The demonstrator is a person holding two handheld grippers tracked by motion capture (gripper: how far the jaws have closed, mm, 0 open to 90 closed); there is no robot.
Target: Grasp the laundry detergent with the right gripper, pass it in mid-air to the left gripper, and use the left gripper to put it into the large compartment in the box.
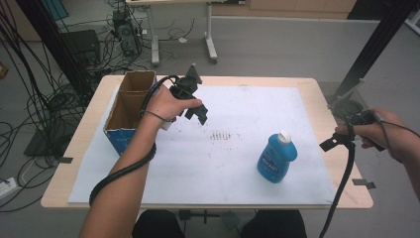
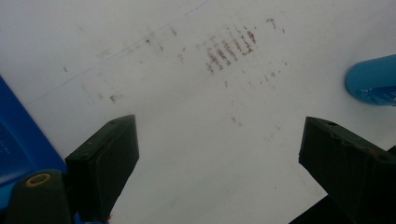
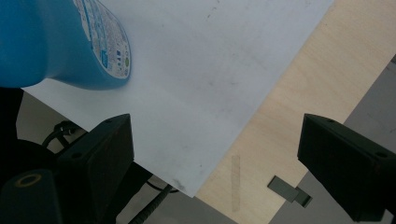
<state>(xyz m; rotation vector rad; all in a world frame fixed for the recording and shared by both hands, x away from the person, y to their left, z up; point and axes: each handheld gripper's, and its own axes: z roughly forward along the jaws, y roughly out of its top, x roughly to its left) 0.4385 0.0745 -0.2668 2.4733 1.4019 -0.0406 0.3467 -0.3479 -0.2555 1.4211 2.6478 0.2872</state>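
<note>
Blue plastic marked the thing we were after: a detergent bottle (image 1: 277, 159) with a white cap stood upright on the white sheet (image 1: 237, 104) that covered the tabletop (image 1: 89, 119), towards its right half and well apart from the open cardboard box (image 1: 128, 106) at the left edge. We held our right tool (image 1: 333, 143) out past the sheet's right border, over bare wood, near the bottle but not touching it. In the right gripper view its two black jaws stood wide apart with nothing between them, and the bottle's lower body (image 3: 60, 42) sat off to the upper left, outside the gap. Our left tool (image 1: 197, 113) hovered above the sheet just beside the box, jaws likewise spread and empty; the left gripper view showed scuffed paper between them, with a sliver of the bottle (image 2: 373, 80) at the far right edge.

We judged this to be the approach step, before any grasp, with the right hand the likelier one to take the bottle. The next move, as we read it, called for swinging the right tool inward until the bottle's body lay squarely between the jaws, then closing on its narrower flanks below the shoulder. A glancing touch could tip so tall a bottle.
</note>
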